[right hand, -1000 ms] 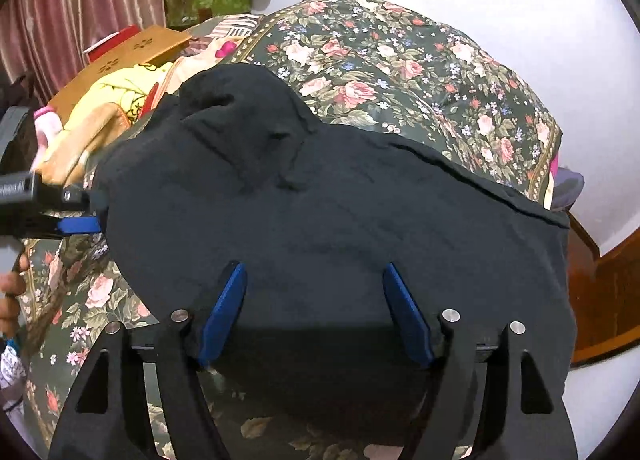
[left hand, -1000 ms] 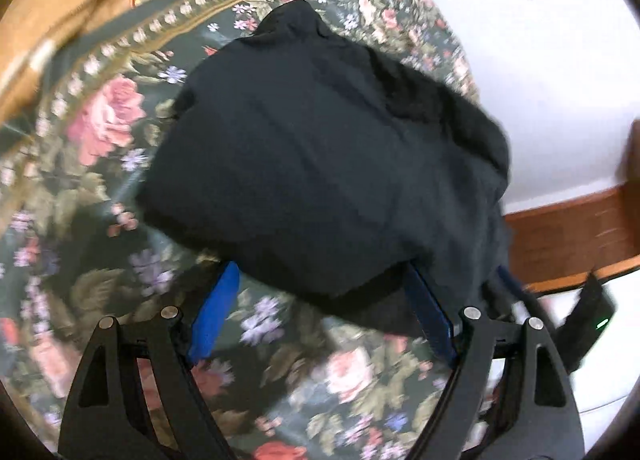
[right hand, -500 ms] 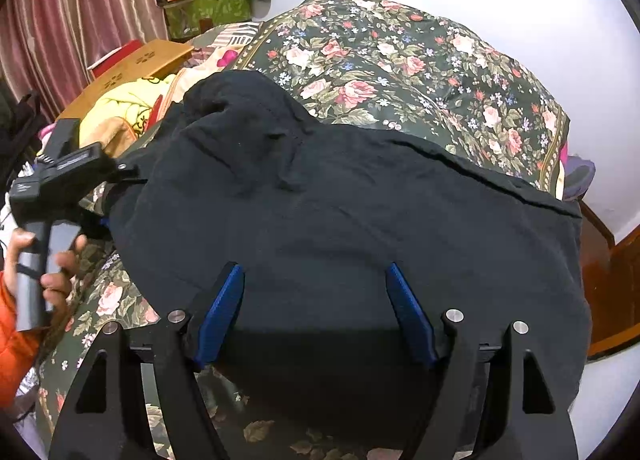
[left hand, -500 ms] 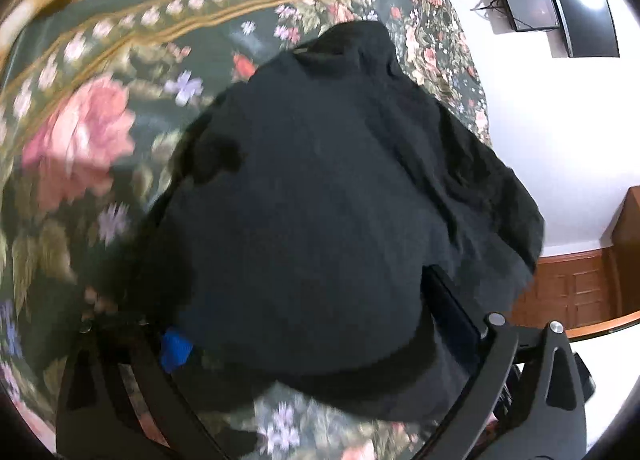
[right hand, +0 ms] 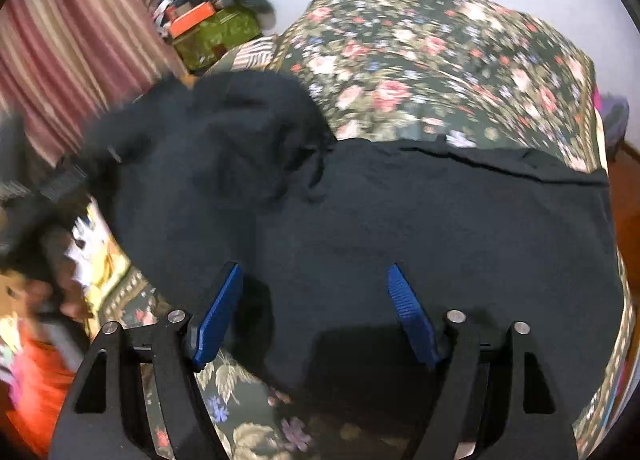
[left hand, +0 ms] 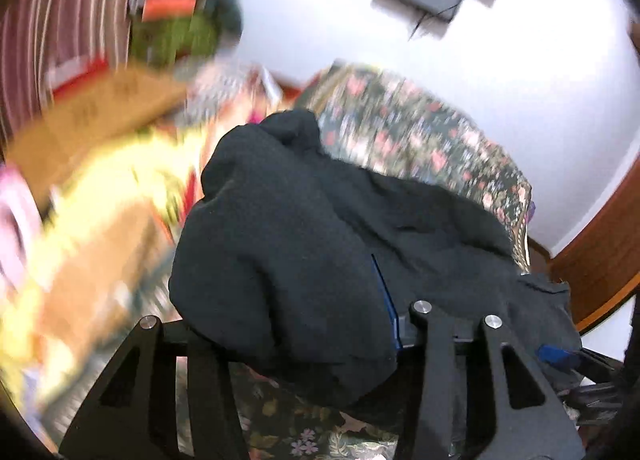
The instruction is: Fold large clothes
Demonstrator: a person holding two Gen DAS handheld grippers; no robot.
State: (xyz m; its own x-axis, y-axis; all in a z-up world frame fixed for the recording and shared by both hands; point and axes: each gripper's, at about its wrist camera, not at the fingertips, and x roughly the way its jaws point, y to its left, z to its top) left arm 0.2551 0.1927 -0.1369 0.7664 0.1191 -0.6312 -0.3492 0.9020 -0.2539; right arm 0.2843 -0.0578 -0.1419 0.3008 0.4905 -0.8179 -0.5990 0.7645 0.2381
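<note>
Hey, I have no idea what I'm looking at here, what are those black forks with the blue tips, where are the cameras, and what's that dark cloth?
There is no robot here. A person holds a two-finger gripper in each hand, and each gripper carries a wide-angle camera looking forward along its fingers, so each picture shows one tool from behind.

In the right wrist view, the right gripper is open, its blue pads spread wide above a black garment lying on a bed with a floral bedspread.

In the left wrist view, which is blurred, the left gripper is draped in the same black garment. A bunch of cloth covers its left finger, and only an edge of the blue pad on its right finger shows. It looks to be carrying cloth, but whether it is shut I cannot tell.

The job is folding that garment.
</note>
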